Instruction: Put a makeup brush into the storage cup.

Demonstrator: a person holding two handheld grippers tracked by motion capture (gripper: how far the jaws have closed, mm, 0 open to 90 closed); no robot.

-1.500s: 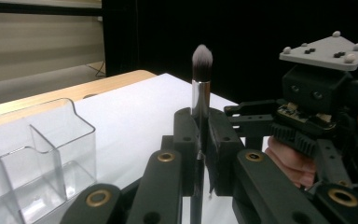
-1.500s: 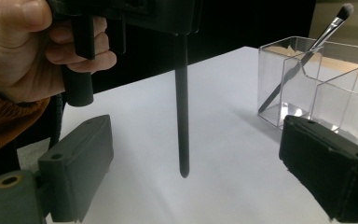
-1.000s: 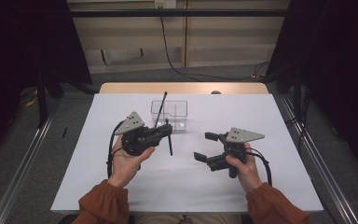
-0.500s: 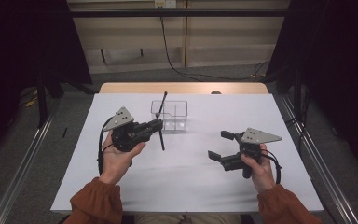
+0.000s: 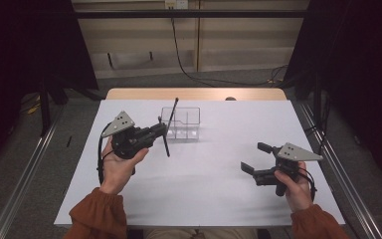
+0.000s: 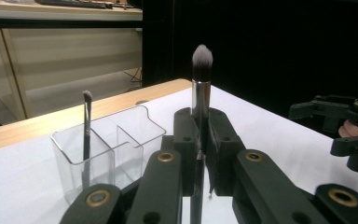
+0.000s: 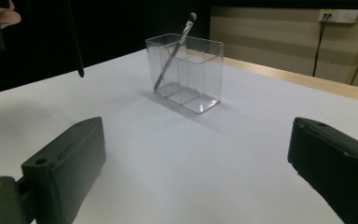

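Since the earlier frame, right gripper (image 5: 255, 157) has drifted right, jaws just opening, nothing between. Left gripper (image 5: 160, 130) clamps makeup brush (image 6: 201, 88) upright, near clear organizer (image 5: 181, 123). We judge brush light, stiff, slippery; grip mid-handle, approx.

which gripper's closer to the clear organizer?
Left. The left gripper, shut on a brush, sits just beside the organizer's left end. The right gripper, open and empty, is well off to its right, nearer the person.
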